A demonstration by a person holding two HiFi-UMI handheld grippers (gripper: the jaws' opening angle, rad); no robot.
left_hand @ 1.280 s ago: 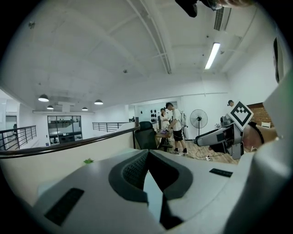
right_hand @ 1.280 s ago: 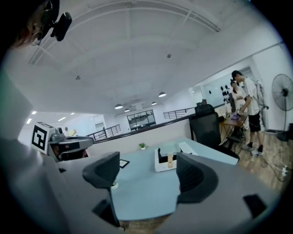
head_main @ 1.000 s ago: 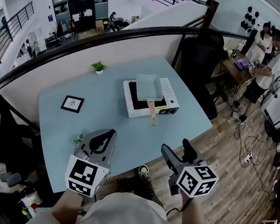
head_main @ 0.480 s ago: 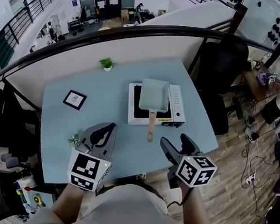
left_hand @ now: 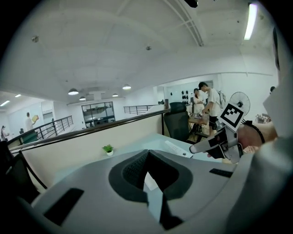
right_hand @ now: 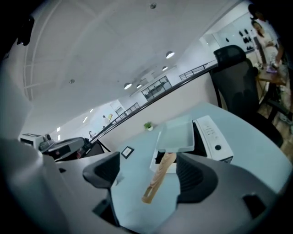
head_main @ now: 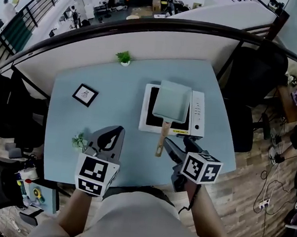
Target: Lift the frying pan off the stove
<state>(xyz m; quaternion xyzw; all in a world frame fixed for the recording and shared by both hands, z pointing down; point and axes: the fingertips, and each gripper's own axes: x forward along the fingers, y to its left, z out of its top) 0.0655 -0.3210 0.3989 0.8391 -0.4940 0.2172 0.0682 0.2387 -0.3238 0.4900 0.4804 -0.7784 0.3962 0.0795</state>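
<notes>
Frying pan (head_main: 171, 101): pale and rectangular, it sits on the white stove (head_main: 198, 114) at the desk's (head_main: 115, 81) far right, with its wooden handle (head_main: 161, 140) reaching over the stove's near edge.
Right tongs (head_main: 181, 143): parted and empty, they hover just right of the handle's near end without touching it.
Left tongs (head_main: 118, 131): clenched on nothing, they are held above the desk's near left, well apart from the pan.
Elsewhere on the desk: a potted plant (head_main: 124, 57) stands at the far edge and a framed picture (head_main: 85, 95) lies to the left.

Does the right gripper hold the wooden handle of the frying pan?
No, the right gripper has its jaws wide apart, and the wooden handle shows between them, touched by neither.
</notes>
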